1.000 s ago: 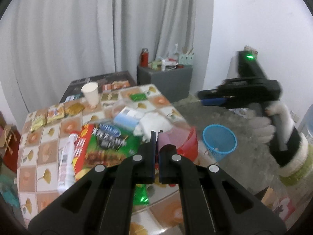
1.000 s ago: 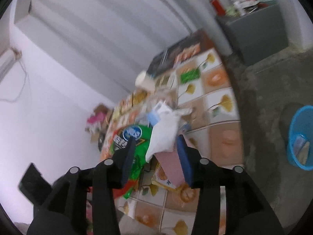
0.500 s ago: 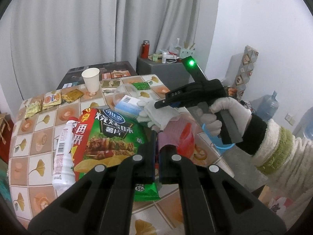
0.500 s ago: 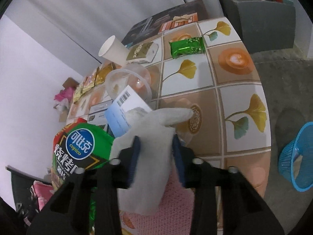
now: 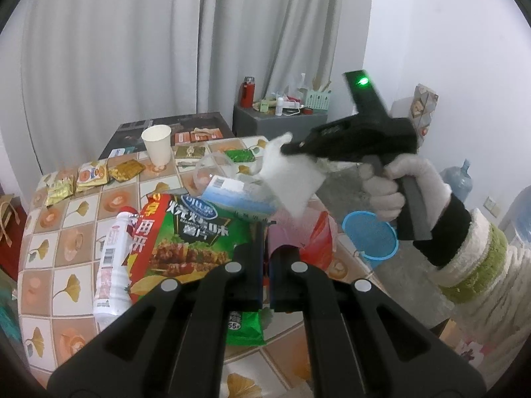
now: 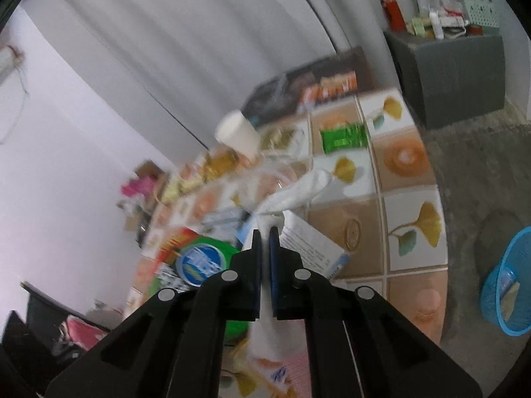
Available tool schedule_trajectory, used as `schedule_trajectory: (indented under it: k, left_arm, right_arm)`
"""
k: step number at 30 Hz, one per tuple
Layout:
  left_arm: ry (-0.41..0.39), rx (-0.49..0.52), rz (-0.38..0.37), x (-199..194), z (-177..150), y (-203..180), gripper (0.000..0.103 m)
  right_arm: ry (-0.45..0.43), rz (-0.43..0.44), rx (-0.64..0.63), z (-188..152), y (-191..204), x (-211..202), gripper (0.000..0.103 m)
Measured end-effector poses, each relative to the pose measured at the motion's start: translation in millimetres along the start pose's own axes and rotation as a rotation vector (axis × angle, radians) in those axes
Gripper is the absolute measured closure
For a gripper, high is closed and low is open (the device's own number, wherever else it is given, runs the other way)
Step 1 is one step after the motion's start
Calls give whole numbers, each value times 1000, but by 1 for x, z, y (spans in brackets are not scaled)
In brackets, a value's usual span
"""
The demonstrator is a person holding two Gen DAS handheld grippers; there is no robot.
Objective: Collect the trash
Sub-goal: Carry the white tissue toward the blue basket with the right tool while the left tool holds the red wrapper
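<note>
White, soft tissue (image 5: pixel 292 179) hangs from our right gripper (image 5: pixel 288 147) in the left wrist view, pinched at its upper edge and lifted clear of the table (image 5: pixel 49 232). Below it lie the green chip bag (image 5: pixel 195 238), a white bottle (image 5: pixel 111 265) and a blue-and-white carton (image 5: pixel 239 195). Our left gripper (image 5: pixel 265 265) sits low over the chip bag with its jaws nearly together; something pink and red shows just past the tips, but we cannot tell whether they grip it. The blue bin (image 5: pixel 370 235) stands on the floor beside the table, partly behind the right hand (image 5: pixel 395 185).

From the right wrist view, motion blur softens most of the table. The right gripper (image 6: pixel 265 242) is clamped tight on the tissue (image 6: pixel 295 195), which trails ahead of the tips and below them. The bin (image 6: pixel 507 292) is at the right edge, cut off by the frame, with some scraps already inside.

To do this step well, we judge we should keep the clamp firm, carry the tissue directly over the bin's mouth, and let go only once it hangs inside the rim, since so light a sheet may drift.
</note>
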State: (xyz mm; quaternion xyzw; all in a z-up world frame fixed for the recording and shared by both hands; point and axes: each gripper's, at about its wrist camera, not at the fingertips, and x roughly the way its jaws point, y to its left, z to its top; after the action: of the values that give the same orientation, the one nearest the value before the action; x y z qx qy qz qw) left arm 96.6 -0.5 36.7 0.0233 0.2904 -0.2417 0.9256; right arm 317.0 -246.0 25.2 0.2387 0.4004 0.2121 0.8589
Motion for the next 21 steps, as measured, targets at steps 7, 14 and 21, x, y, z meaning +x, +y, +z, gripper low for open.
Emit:
schedule_trajectory:
  k: [7, 14, 21]
  left_arm:
    - [-3, 24, -32, 11, 17, -24, 103]
    - [68, 53, -184, 67, 53, -78, 103]
    - [226, 131, -323, 170, 80, -177, 103]
  right_arm:
    - [-151, 49, 64, -7, -35, -86, 98]
    - [-254, -52, 151, -29, -101, -162, 98]
    - [-290, -235, 315, -66, -199, -208, 98]
